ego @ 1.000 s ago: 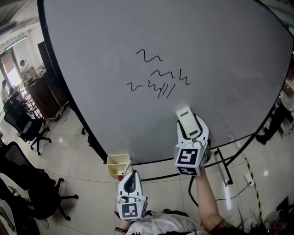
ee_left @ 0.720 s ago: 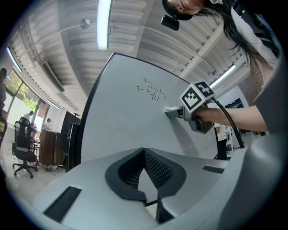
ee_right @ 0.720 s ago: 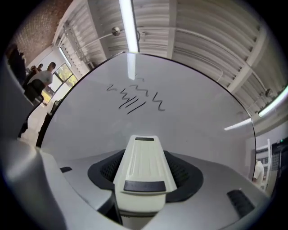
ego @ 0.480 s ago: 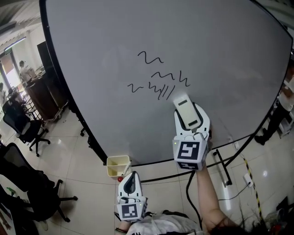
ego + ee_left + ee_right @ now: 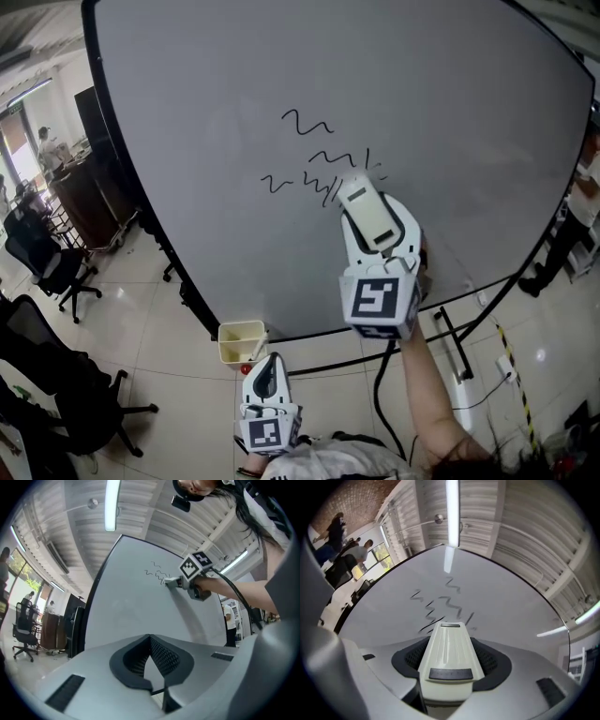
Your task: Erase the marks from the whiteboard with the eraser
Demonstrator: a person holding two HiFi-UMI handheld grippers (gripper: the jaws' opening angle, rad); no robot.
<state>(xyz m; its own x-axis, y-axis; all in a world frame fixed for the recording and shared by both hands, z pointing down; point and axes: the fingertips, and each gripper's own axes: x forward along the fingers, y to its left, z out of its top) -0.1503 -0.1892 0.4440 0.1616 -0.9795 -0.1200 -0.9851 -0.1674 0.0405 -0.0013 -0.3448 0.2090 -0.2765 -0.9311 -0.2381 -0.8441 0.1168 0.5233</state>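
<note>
Sliding the eraser (image 5: 449,651) up the whiteboard (image 5: 450,112) from well below the marks (image 5: 305,119) a second ago to their lower right edge now, and already rubbing in: leaving only a thin stroke and a faint smudge of the rightmost mark. Clamping the eraser lengthwise between the jaws of the right hand-held gripper (image 5: 377,230), its far end touching the whiteboard just beside the slanted strokes. Keeping the left hand-held gripper (image 5: 265,367) well below the whiteboard's bottom edge, near a yellow tub (image 5: 242,339) just under that edge, jaws drawn together on nothing, unmoved in that time.

Judging the step as the wiping itself, only just starting, with the top squiggle, the middle zigzag, the left squiggle and the slanted strokes not yet touched. Calling next, by that reading, for a sweep leftward and upward over the marks, eraser face kept flat and pressed to the whiteboard, then passes back over any ghosting.

Getting from the right gripper view the grip itself, jaws hugging both sides of the eraser, and the marks just past its tip, but nothing of the left hand-held gripper. Getting from the left gripper view a side-on look at the eraser meeting the whiteboard. Getting from the head view alone the whole layout: both hand-held grippers and the tub under the whiteboard.
</note>
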